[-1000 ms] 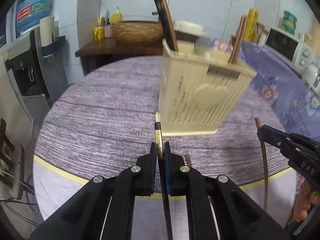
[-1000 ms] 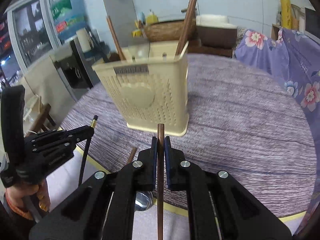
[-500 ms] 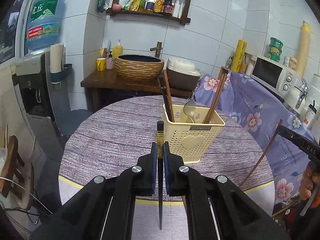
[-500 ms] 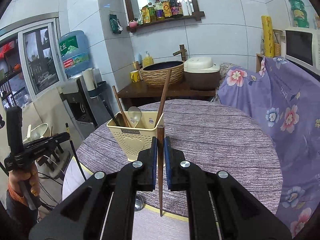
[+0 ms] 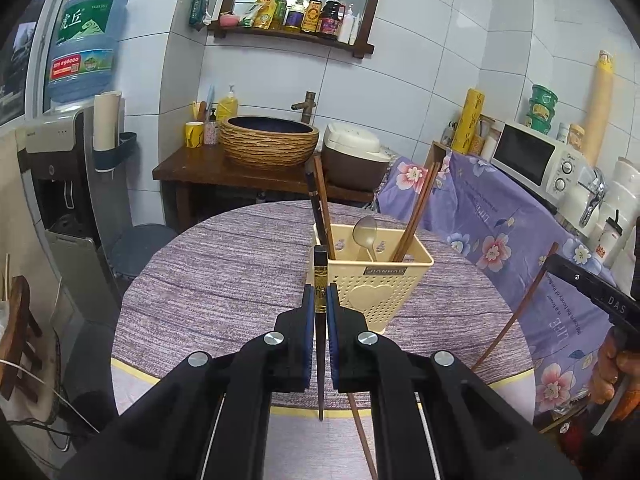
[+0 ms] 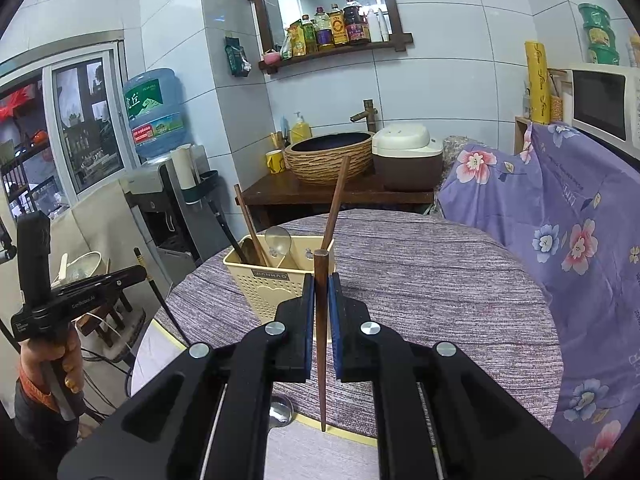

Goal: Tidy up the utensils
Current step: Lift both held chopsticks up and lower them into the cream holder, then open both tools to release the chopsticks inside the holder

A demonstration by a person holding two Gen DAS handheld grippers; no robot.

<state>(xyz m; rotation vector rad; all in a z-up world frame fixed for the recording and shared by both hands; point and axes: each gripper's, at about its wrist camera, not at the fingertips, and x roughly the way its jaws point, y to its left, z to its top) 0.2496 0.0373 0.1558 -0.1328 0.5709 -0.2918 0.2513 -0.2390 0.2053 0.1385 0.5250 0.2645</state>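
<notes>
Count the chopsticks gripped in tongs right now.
2: a black gold-banded chopstick in the left tongs, a brown chopstick in the right tongs. Others stand in the basket.

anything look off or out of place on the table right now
Mostly tidy: the yellow basket stands upright with its chopsticks and spoon leaning inside. Two strays remain at the near table edge: a metal spoon under the right gripper and a brown chopstick below the left gripper. Each gripper holds one chopstick.
</notes>
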